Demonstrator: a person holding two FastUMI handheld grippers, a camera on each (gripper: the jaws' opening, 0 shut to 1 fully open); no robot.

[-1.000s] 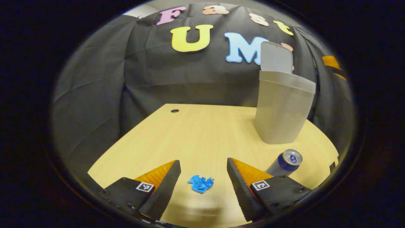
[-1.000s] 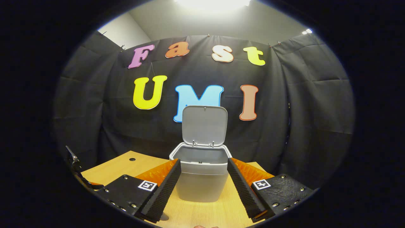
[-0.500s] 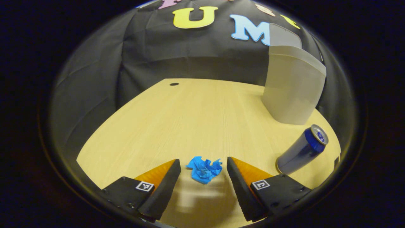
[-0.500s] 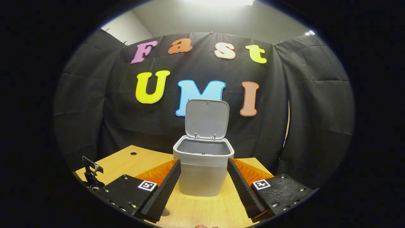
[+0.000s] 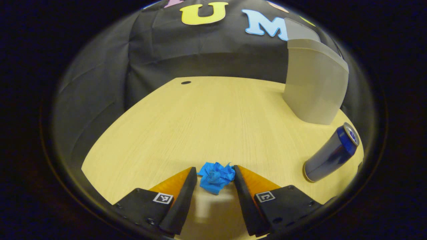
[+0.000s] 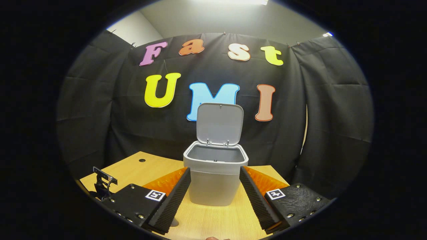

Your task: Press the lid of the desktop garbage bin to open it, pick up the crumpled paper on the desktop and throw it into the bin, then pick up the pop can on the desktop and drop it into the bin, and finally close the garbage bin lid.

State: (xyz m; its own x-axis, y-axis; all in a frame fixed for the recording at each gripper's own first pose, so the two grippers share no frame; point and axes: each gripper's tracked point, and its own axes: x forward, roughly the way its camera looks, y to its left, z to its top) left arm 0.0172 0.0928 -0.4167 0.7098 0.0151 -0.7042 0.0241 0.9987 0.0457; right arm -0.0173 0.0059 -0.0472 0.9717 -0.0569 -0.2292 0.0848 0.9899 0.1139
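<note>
In the left gripper view, the left gripper (image 5: 213, 175) sits low over the near edge of the wooden worktop (image 5: 206, 116), its fingers (image 5: 181, 196) parted with the crumpled blue paper (image 5: 216, 176) lying between their tips. The paper rests on the worktop; both tips sit right beside it, and whether they press on it cannot be told. Off toward the right edge of the worktop stands a blue pop can (image 5: 330, 154), upright and well apart from the paper. Beyond the can, at the far right corner, the grey garbage bin (image 5: 313, 88) stands with its lid (image 5: 298, 30) raised. A small dark cable hole (image 5: 185, 82) marks the far left of the worktop.

In the right gripper view, the right gripper (image 6: 215, 191) hangs above the worktop's near edge with its fingers (image 6: 171, 203) spread wide and nothing between them. Straight ahead the bin (image 6: 213, 180) stands open, its lid (image 6: 219, 124) tipped up against the back wall. At the left edge, part of the other gripper's rig (image 6: 104, 184) shows.
</note>
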